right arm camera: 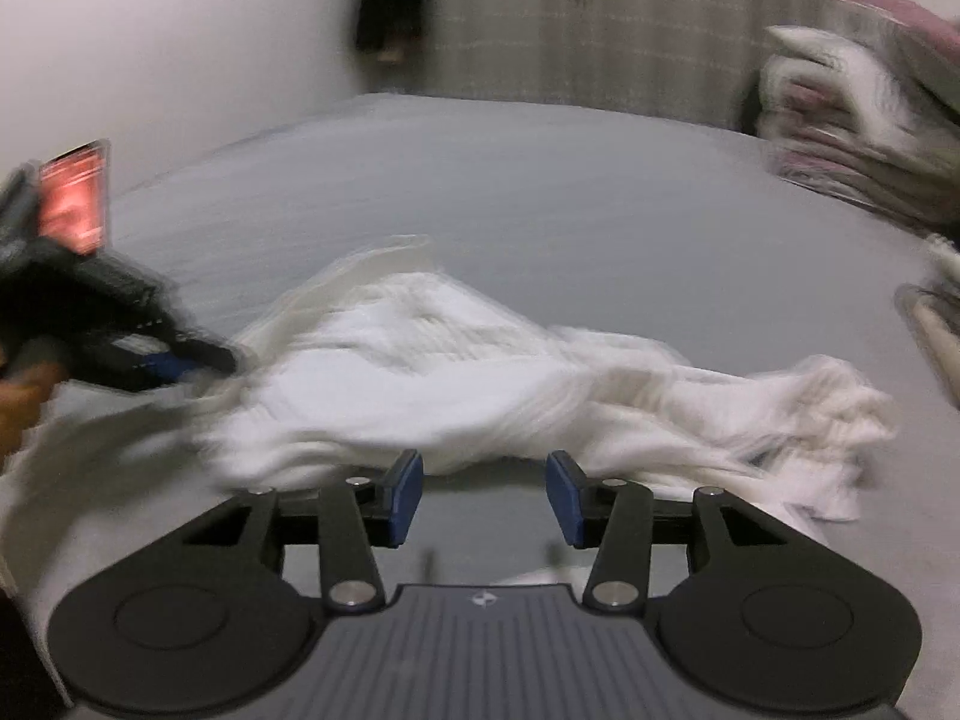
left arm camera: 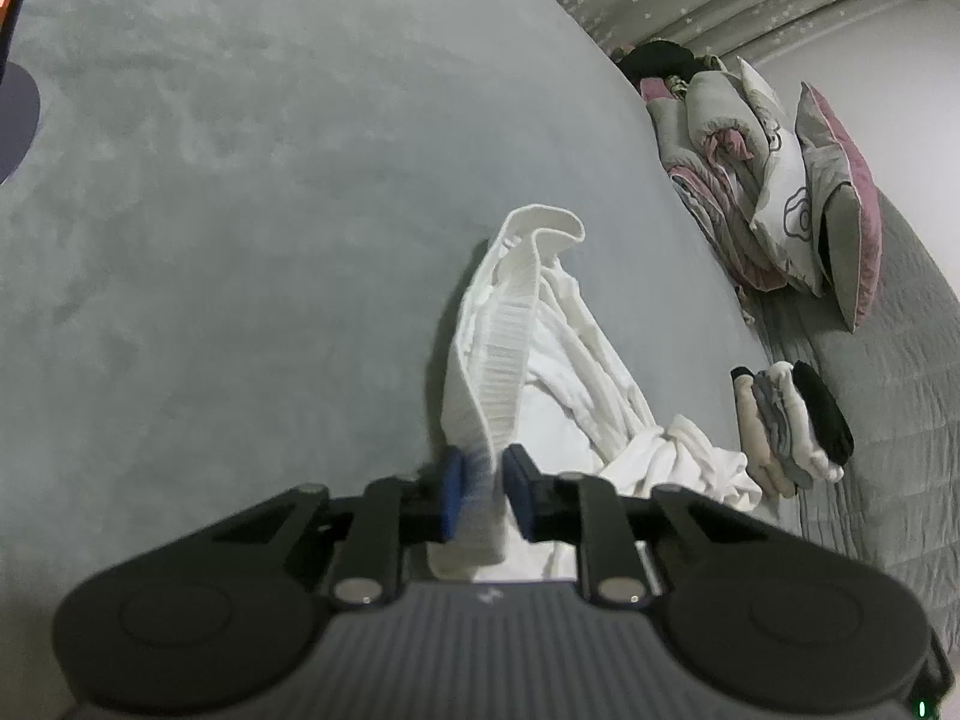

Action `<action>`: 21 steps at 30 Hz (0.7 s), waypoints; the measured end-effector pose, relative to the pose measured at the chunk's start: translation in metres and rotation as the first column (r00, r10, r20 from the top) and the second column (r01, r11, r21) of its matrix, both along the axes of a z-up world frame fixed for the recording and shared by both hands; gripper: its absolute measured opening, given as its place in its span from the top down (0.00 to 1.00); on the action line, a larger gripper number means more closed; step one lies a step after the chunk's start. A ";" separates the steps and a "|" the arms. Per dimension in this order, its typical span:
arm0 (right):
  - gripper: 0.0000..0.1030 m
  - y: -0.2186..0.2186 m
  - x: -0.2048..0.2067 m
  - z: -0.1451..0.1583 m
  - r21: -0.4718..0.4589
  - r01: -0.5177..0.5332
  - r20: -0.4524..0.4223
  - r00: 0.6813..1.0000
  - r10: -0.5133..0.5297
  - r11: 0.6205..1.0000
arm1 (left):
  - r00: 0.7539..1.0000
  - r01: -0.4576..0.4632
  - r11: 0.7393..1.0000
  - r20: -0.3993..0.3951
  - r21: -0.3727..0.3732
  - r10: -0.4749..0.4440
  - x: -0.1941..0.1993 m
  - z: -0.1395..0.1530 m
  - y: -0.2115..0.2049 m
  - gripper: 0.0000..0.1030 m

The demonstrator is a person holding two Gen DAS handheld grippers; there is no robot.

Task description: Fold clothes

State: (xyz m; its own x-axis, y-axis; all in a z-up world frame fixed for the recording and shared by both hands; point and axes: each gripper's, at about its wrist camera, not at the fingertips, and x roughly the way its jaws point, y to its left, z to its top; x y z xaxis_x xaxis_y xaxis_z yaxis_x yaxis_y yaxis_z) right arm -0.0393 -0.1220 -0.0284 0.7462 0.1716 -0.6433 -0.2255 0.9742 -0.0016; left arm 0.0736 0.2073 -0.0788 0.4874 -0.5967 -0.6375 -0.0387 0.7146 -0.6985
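White ribbed cloth garment (left arm camera: 510, 324), matt grey suede-like bed cover (left arm camera: 240, 210)

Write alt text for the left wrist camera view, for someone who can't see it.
The left gripper pinches the ribbed band of a white garment, its jaws closed on the fabric, above a grey bed surface. To the right sit a small stack of folded clothes and a pile of grey and pink bedding.
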 end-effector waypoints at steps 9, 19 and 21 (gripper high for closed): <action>0.55 -0.052 -0.011 -0.018 -0.185 0.245 -0.065 0.963 -0.261 0.952 | 1.000 -0.030 0.999 0.004 0.034 0.029 -0.003 -0.001 0.005 0.91; 0.54 -0.053 -0.026 -0.002 -0.220 0.307 -0.030 0.947 -0.321 0.926 | 0.999 -0.035 0.999 -0.003 0.027 0.035 -0.004 -0.003 0.013 0.91; 0.50 -0.063 -0.032 0.000 -0.162 0.340 -0.059 0.934 -0.353 0.927 | 1.000 -0.016 1.000 -0.007 0.014 0.017 -0.006 -0.002 0.013 0.82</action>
